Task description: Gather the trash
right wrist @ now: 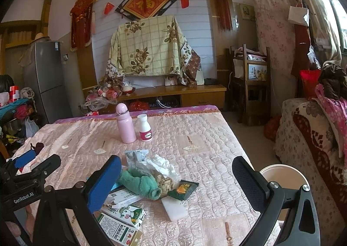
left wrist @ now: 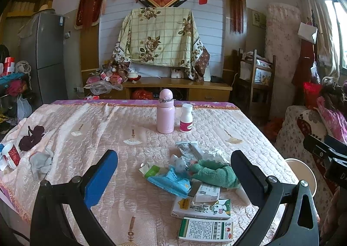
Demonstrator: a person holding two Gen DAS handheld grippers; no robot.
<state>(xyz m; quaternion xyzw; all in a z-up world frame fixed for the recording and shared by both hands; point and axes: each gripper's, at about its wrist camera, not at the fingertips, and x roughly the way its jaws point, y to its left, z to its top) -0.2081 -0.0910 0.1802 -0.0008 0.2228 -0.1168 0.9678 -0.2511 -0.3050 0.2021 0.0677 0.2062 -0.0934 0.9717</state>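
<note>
A pile of trash lies on the quilted pink table cover: a blue wrapper (left wrist: pixel 171 182), a milk carton (left wrist: pixel 200 208), a green and white box (left wrist: pixel 206 229), crumpled tissue (right wrist: pixel 161 164), a dark snack wrapper (right wrist: pixel 184 189) and a printed leaflet (right wrist: pixel 135 156). A green cloth (left wrist: pixel 214 172) lies among them, also in the right wrist view (right wrist: pixel 141 184). My left gripper (left wrist: pixel 173 172) is open above the pile. My right gripper (right wrist: pixel 176 178) is open above the pile's right side. A white bin (right wrist: pixel 282 177) stands past the table's right edge.
A pink flask (left wrist: pixel 165 112) and a white pill bottle (left wrist: pixel 186 119) stand upright at the table's far side. A grey rag (left wrist: pixel 41 163) and a red-and-white cup (left wrist: pixel 10 157) lie at the left edge. A white block (right wrist: pixel 174 208) lies by the pile. A covered sofa (right wrist: pixel 314 137) is on the right.
</note>
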